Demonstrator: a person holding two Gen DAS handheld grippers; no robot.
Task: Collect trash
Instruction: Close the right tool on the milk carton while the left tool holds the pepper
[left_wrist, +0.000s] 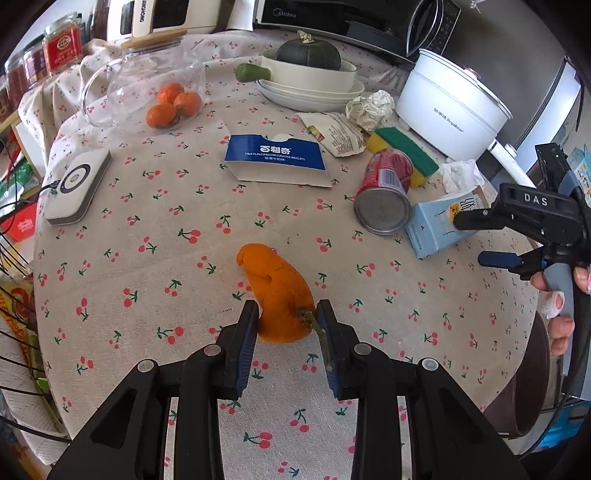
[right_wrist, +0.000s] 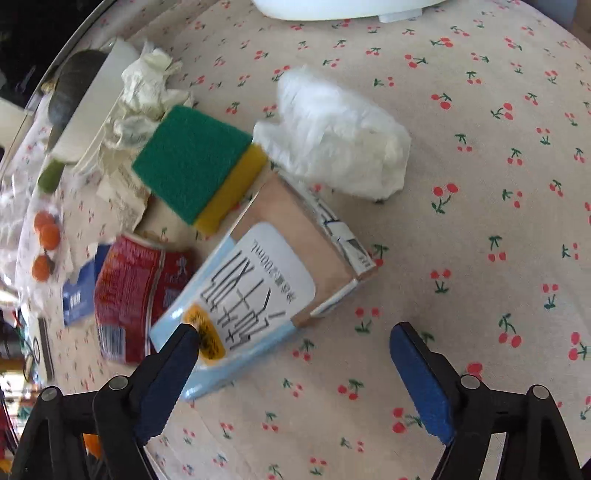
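Left gripper (left_wrist: 286, 314) pinches the orange peel (left_wrist: 277, 291) near the cloth's near edge; right gripper (right_wrist: 295, 339) hangs wide over the milk carton (right_wrist: 266, 291), far right. The thin-looking peel may slip; the carton could skid into the can (right_wrist: 129, 299).

Matt cloth tablecloth (left_wrist: 184, 206), shiny metal can (left_wrist: 384, 195)

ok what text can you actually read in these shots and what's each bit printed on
"Midea": microwave
"Royalstar": white electric pot
"MILK FLAVORED DECORATIVE BISCUITS": blue biscuit box
"DAS": right claw
"ANGMONG", start cut off: white appliance
Red can, wrapper, jar: too small or blurred.
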